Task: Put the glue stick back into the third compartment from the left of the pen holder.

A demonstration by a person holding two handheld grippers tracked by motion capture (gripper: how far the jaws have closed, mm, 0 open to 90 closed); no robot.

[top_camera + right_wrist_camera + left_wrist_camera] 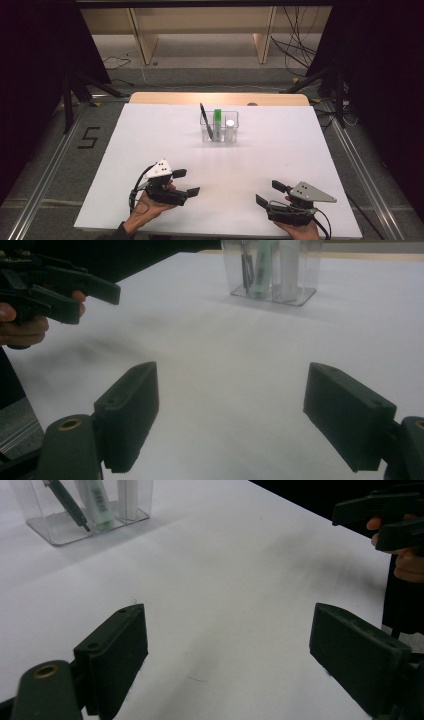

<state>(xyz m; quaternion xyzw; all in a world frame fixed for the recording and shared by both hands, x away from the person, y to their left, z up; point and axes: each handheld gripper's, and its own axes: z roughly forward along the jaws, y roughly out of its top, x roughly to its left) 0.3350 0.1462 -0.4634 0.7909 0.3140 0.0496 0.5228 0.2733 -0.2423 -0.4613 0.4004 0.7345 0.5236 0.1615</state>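
Both released, the left gripper [190,182] and right gripper [265,193] sit near, the holder [219,127] far, centered between them, its pen [206,121] leaning upright.

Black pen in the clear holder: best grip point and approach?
Grip the pen on its upper shaft, where it sticks out above the holder rim, coming from above. It leans toward the left, top end free; the lower part sits behind the clear wall beside the green tube. Probably easiest for the left tool.
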